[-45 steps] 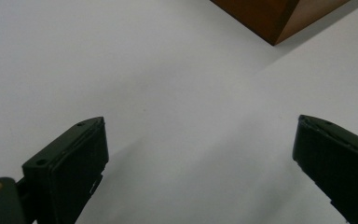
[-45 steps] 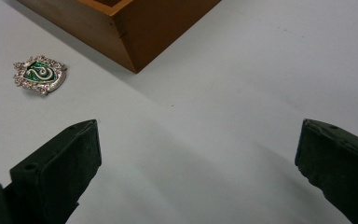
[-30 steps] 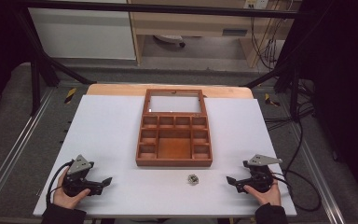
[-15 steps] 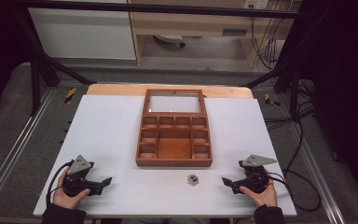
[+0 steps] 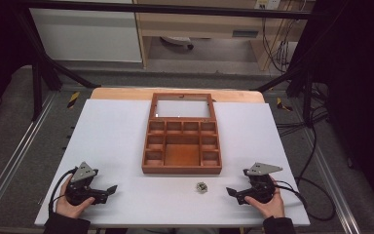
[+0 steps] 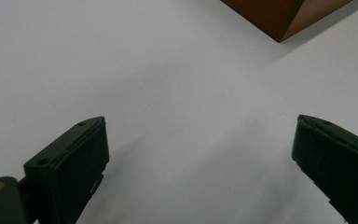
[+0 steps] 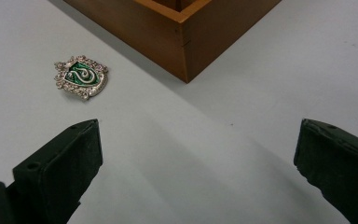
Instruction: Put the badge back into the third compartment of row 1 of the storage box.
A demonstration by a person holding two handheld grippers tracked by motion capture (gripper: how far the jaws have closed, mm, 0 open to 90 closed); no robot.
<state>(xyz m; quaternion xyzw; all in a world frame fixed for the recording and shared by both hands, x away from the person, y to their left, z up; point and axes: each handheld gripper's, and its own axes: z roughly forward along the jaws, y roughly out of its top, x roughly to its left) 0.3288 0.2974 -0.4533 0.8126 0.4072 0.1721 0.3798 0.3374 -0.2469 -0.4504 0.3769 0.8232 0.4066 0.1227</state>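
Note:
A brown wooden box (image 5: 182, 141) with several small compartments and an open glass-paned lid sits mid-table. A small silver and green crest badge (image 5: 201, 187) (image 7: 81, 77) lies on the white table just in front of the box's near right corner (image 7: 184, 46). My right gripper (image 5: 233, 192) (image 7: 198, 154) is open, low over the table, a little right of the badge, with nothing between its jaws. At the near left my left gripper (image 5: 108, 191) (image 6: 200, 154) is open over bare table, pointing toward the box's corner (image 6: 284, 16).
The white table top (image 5: 107, 141) has a wooden strip along its far edge. Black frame bars and cables stand at both sides. Cables trail on the floor at the right.
My right gripper has moved left toward the badge. The left gripper has stayed in place.

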